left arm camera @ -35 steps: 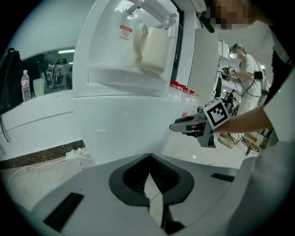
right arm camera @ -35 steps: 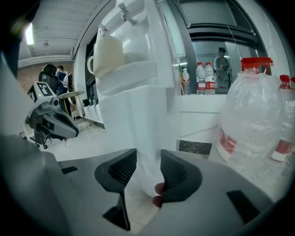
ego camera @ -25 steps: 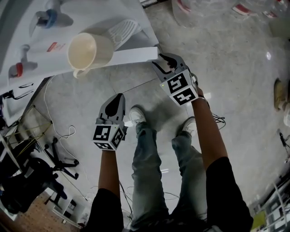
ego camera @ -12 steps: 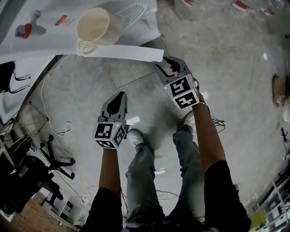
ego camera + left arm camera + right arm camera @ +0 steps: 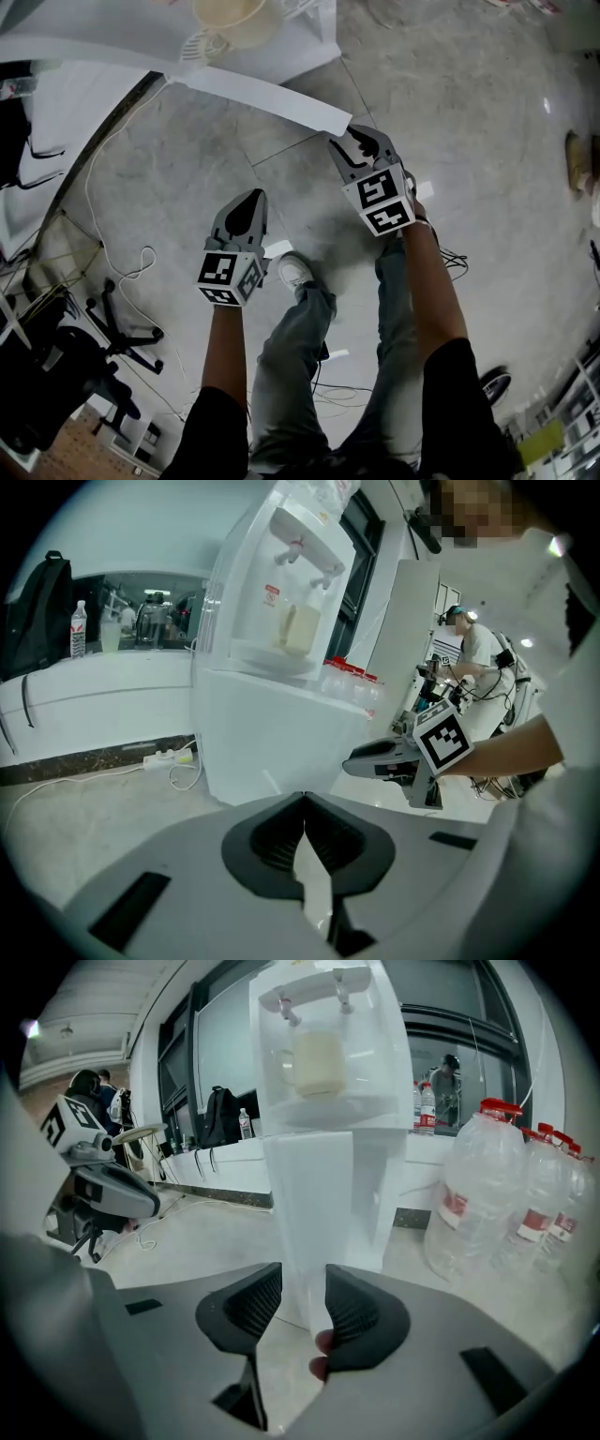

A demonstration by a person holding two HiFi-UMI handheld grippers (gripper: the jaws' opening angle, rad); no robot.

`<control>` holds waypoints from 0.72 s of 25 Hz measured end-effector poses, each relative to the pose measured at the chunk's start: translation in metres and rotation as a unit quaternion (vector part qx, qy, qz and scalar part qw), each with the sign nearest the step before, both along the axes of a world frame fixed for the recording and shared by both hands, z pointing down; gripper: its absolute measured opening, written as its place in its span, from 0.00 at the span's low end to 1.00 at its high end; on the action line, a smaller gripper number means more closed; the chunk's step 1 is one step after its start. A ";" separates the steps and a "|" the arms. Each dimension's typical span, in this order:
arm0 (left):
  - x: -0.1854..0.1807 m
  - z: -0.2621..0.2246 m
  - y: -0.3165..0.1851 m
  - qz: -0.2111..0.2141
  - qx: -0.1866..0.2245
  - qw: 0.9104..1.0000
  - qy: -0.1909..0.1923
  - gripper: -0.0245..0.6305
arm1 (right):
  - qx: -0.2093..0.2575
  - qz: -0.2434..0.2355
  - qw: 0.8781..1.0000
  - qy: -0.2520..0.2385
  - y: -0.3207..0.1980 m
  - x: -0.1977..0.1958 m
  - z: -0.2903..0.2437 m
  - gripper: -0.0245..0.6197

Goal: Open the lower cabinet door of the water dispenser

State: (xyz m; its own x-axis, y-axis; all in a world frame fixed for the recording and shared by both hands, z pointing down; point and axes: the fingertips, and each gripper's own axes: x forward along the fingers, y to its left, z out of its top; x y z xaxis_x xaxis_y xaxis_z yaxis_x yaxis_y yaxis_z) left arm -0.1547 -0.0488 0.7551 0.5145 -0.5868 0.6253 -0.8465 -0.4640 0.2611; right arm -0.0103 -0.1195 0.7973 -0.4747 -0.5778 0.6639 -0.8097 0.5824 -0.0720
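Well open, white cabinet door (image 5: pixel 267 94)

door (image 5: pixel 272 98): white flat panel, upright | state: swung open off dispenser (image 5: pixel 323 1063) base | free edge pinched in right gripper (image 5: pixel 302 1279) | dispenser: white, upright

Cabinet door (image 5: pixel 314 1213) btwn right gripper (image 5: pixel 303 1273) fingers (image 5: pixel 246 1305): smooth glossy white plastic. Pads (image 5: pixel 349 1314): matt black, ribbed. Floor (image 5: pixel 487 187) beneath fingers: polished grey, speckled.
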 end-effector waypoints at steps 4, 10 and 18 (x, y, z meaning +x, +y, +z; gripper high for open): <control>-0.016 -0.003 0.022 0.030 0.000 0.999 -0.010 0.05 | 0.000 0.015 1.000 0.000 0.021 -0.019 0.000 0.27; -0.038 -0.004 0.042 0.027 0.009 1.000 -0.011 0.05 | 0.006 -0.004 1.000 0.006 0.048 -0.043 -0.001 0.28; -0.048 -0.004 0.078 0.007 0.009 1.000 -0.005 0.05 | 0.003 -0.052 0.999 0.007 0.083 -0.079 -0.001 0.27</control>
